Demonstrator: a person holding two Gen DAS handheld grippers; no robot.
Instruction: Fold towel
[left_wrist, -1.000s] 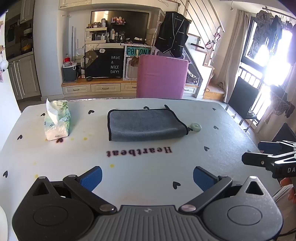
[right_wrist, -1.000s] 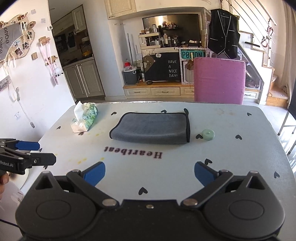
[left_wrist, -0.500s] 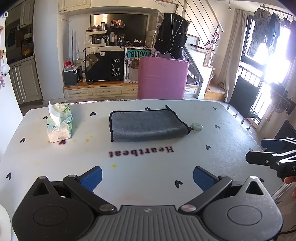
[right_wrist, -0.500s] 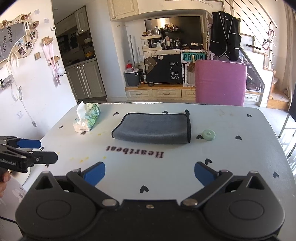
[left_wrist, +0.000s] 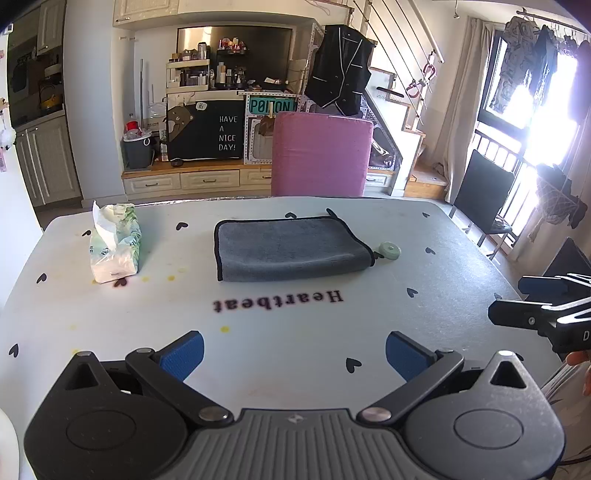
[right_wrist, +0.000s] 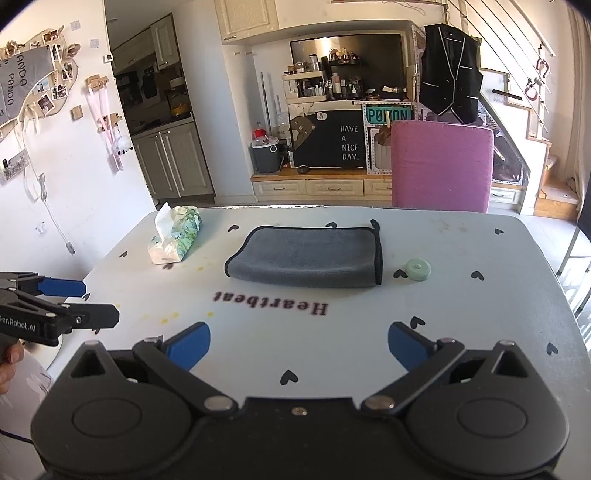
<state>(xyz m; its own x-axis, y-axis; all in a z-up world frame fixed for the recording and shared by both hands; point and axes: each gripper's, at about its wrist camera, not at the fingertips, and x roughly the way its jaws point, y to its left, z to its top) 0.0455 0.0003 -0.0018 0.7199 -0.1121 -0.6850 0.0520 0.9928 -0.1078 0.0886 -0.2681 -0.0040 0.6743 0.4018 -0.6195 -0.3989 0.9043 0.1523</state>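
A grey towel (left_wrist: 288, 248) with black trim lies folded flat on the far half of the white table (left_wrist: 280, 332); it also shows in the right wrist view (right_wrist: 306, 258). My left gripper (left_wrist: 293, 354) is open and empty, held over the near table edge, well short of the towel. My right gripper (right_wrist: 299, 349) is also open and empty, at the near edge. Each gripper shows from the side in the other's view: the right one (left_wrist: 517, 299) at the right edge, the left one (right_wrist: 92, 302) at the left edge.
A tissue pack (left_wrist: 114, 243) stands left of the towel. A small green ring (left_wrist: 389, 252) lies just right of the towel. A pink chair (left_wrist: 321, 155) stands behind the table. "Heartbeat" lettering (left_wrist: 277, 301) is printed on the table in front of the towel.
Both grippers have drifted slightly, staying open and near the front edge. The towel has not moved.
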